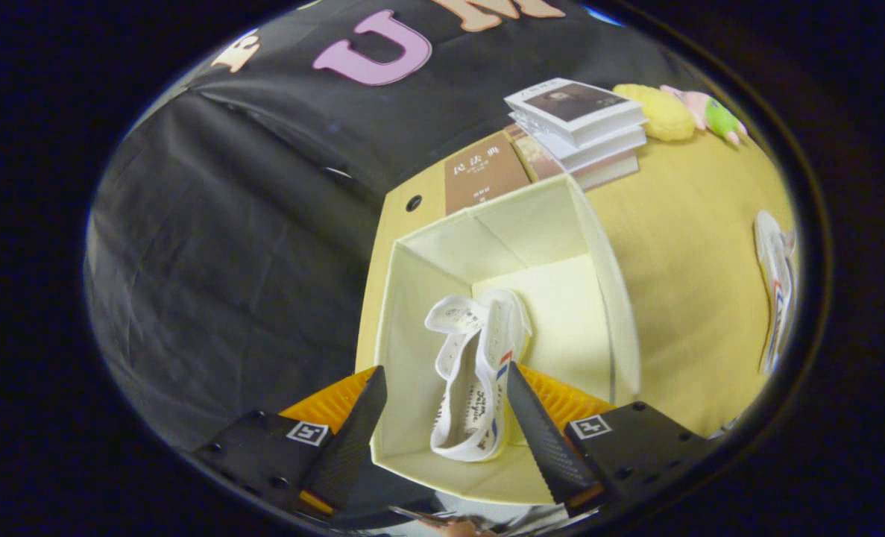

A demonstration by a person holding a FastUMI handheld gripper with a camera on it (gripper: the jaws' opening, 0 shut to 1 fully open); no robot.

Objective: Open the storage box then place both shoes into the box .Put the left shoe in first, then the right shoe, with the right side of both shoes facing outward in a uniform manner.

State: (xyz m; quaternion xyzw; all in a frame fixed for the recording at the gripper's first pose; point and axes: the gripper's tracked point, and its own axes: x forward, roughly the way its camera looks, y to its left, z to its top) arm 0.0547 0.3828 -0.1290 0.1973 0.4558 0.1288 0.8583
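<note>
The storage box [412, 313] stands open on the yellow table [681, 246], pale inside and yellow outside. Its lid [412, 205], with a black hole in it, is folded back behind it. One white shoe [479, 373] with red and blue marks lies on its side inside the box, against the near left part of the floor. My gripper [446, 371] hovers above the box, open, with the shoe seen between its fingers. The left finger is apart from the shoe; the right finger [535, 418] overlaps its edge. The second white shoe [774, 291] lies on the table far to the right of the box.
A stack of books [576, 123] and a brown book [483, 175] sit just behind the box. A yellow plush toy [666, 112] and a pink and green one [714, 112] lie beyond the books. Black cloth hangs to the left.
</note>
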